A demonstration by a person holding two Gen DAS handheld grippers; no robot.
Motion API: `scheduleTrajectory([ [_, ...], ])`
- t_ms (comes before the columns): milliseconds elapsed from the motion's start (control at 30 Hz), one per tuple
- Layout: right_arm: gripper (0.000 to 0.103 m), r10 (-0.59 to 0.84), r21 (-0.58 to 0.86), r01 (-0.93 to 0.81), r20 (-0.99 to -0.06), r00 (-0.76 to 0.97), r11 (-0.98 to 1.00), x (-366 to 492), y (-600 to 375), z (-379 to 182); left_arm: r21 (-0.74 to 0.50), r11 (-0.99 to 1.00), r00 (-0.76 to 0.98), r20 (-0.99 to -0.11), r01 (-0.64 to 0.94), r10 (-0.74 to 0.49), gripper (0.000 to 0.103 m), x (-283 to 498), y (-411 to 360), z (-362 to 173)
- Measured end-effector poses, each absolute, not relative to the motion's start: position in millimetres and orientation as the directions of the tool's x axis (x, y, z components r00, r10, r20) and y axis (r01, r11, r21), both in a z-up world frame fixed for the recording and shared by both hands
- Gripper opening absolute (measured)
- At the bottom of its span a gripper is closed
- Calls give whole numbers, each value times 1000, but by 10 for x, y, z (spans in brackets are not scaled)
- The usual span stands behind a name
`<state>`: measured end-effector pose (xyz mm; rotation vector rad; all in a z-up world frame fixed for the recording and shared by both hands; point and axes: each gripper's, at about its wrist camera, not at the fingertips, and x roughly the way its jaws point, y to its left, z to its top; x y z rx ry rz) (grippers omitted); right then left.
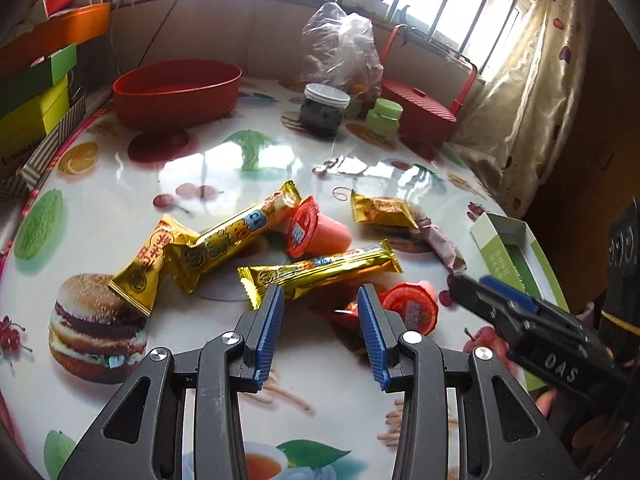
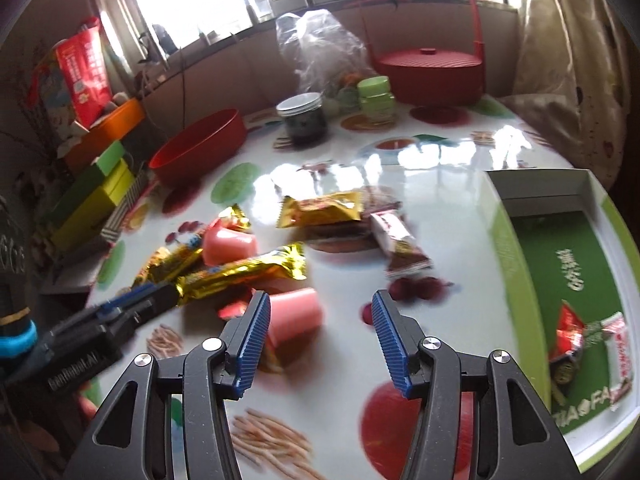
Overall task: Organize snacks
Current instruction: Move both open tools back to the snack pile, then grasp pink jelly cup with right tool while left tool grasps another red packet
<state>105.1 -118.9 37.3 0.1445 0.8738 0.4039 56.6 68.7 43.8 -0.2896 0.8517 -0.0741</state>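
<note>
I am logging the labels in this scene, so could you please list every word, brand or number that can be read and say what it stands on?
"DAS": on the right gripper body, left wrist view.
"GenRobot.AI": on the left gripper body, partly blurred.
"FA", the tail of a cut-off word: on the green box floor.
Chinese print on the gold snack bars, jelly cup lids, red bag and the box wall: too small or blurred to read.

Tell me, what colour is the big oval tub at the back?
Red: the big oval plastic tub shows best in the left wrist view.
</note>
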Motion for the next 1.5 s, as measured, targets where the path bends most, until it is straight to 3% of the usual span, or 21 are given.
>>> scheduleTrajectory([
  [533,57,414,362,-203,-767,489,910,1373,-927,138,-302,951,637,-745,-61,-196,40,572,732,331],
  [1233,58,312,198,-264,-793,522,944,1111,-1260,36,-321,946,581,-778,-38,-240,40,681,556,156],
  [1433,59,343,240,-257,-782,520,936,1159,-1305,12,-327,944,567,-785,-34,-251,40,712,543,120],
  [1500,59,348,244,-260,-780,520,934,1165,-1306,11,-340,940,561,-786,-38,-261,46,736,534,114],
])
